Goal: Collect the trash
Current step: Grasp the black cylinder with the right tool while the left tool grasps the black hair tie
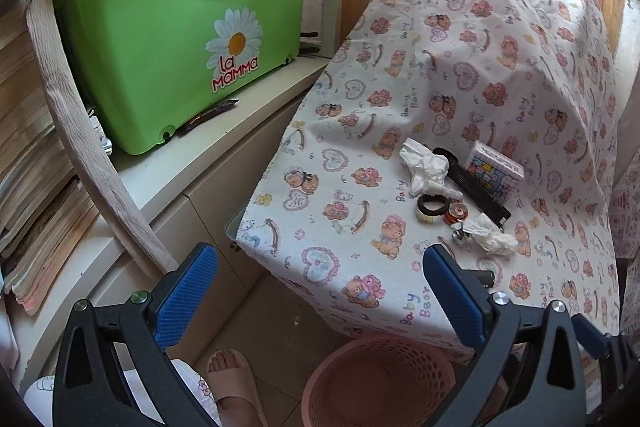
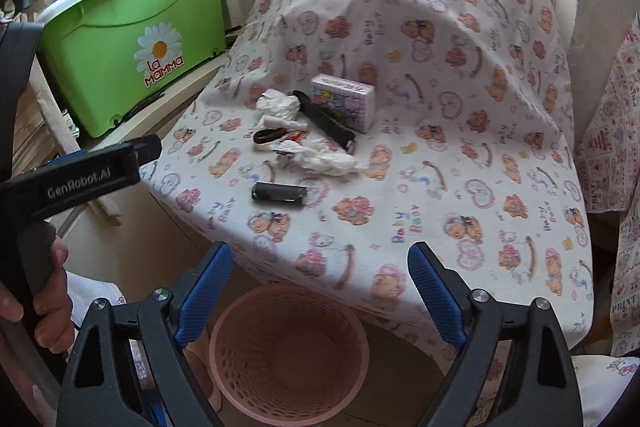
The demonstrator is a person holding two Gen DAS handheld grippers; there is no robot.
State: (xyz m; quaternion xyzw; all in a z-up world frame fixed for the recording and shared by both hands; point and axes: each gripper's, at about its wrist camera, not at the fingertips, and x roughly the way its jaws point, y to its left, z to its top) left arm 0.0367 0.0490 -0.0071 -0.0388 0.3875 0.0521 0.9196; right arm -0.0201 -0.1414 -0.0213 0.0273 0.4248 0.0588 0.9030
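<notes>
The right wrist view takes in the left gripper from the side, a matte black body lettered "GenRobot.AI" held in the person's left hand; from this angle its fingers cannot be judged. The left wrist view settles it: the left gripper has its ribbed blue pads spread wide with nothing between them. The right gripper is equally spread and empty.

Ahead of both pairs of fingers lies a table draped in a soft bear-print cloth. On it, well beyond the right fingertips, sit two crumpled white tissues, one farther back and one nearer, in a cluster with a black comb, a dark hair ring and a glossy rectangular tissue pack. A short black cylinder lies nearer the fingers; only the right view shows it whole. Below and between the right fingers stands a round pink perforated plastic basket. The left view alone shows a sandalled foot just left of the basket. A smooth green plastic bin with a daisy sticker sits far beyond the left finger.
</notes>
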